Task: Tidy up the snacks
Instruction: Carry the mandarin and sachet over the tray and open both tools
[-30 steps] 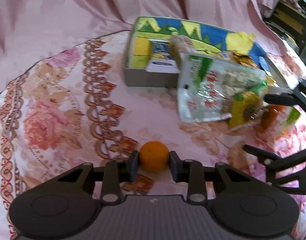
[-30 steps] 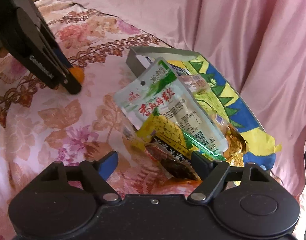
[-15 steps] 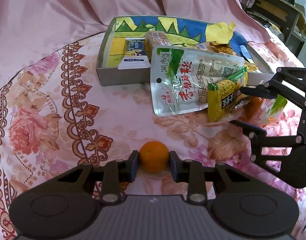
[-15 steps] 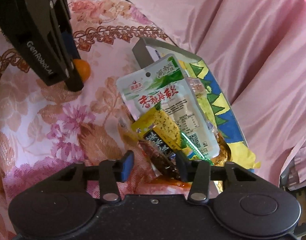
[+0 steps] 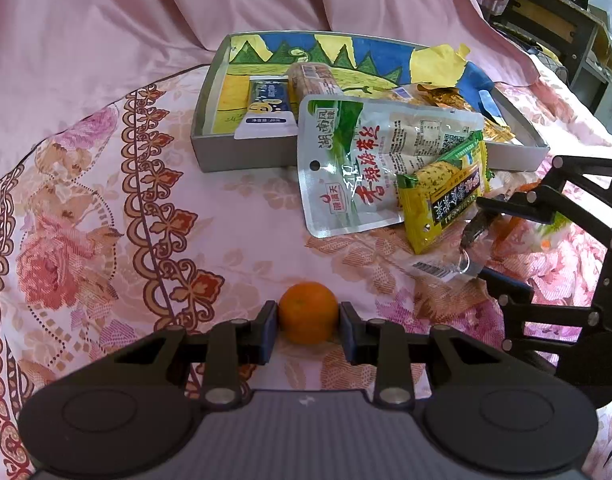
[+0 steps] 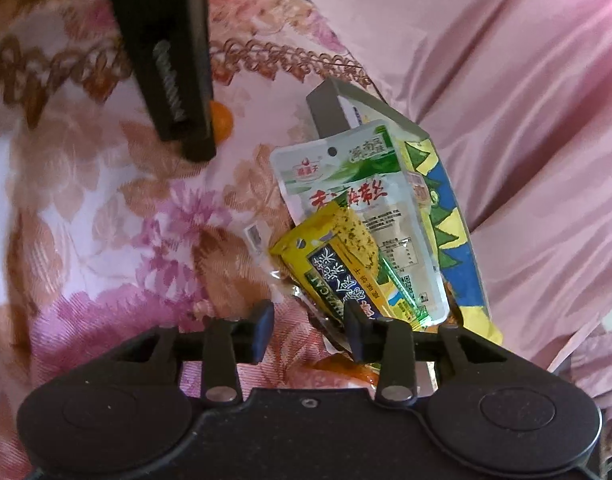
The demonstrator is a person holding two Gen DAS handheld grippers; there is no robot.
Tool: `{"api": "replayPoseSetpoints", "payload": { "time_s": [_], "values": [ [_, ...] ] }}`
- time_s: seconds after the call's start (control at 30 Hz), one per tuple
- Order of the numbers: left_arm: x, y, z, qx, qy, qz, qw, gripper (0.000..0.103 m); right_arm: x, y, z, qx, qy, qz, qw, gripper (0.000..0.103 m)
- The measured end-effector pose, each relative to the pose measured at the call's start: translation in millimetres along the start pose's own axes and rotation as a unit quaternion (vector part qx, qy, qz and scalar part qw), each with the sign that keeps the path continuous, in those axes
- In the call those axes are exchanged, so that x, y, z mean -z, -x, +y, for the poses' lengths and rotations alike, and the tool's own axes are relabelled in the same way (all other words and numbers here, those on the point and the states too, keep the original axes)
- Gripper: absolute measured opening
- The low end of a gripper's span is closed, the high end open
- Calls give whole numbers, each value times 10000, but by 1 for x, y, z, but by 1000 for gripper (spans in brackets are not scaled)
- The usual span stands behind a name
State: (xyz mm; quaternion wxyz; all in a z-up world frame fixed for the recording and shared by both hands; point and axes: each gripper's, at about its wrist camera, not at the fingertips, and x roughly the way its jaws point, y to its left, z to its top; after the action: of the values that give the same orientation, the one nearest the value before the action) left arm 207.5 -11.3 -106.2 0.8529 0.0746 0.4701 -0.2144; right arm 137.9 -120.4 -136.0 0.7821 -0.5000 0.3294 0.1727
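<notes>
On floral bedspread [image 5: 106,240], pink drapery [image 5: 146,20]

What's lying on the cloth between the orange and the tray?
Nothing. In the left wrist view the stretch from the orange up to the tray wall is bare flowered cloth; the green-and-white pouch lies off to the right.

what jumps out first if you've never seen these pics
A small orange sits pinched in the left claw low in the left wrist view. Behind it, a painted tray spills snack packets onto the floral cloth, a big green-and-white pouch hanging over its front wall.
</notes>
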Motion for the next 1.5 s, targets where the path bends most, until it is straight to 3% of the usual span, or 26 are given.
{"api": "replayPoseSetpoints", "payload": {
  "time_s": [0.17,0.47,1.0,1.5],
  "values": [
    [0,2,-3,-3,3,-53,10000,35,-1,4,-4,82,-176,-80,9998,24],
    [-1,8,-8,-76,-19,-212,9997,35,-2,20,4,127,-91,-336,9993,20],
    [-8,30,5,-178,473,-745,9959,35,-3,48,0,505,-271,-718,9958,14],
    [-10,62,6,-74,856,-1435,9859,35,1,87,-8,1181,-654,-1131,9844,13]
  ]
}}
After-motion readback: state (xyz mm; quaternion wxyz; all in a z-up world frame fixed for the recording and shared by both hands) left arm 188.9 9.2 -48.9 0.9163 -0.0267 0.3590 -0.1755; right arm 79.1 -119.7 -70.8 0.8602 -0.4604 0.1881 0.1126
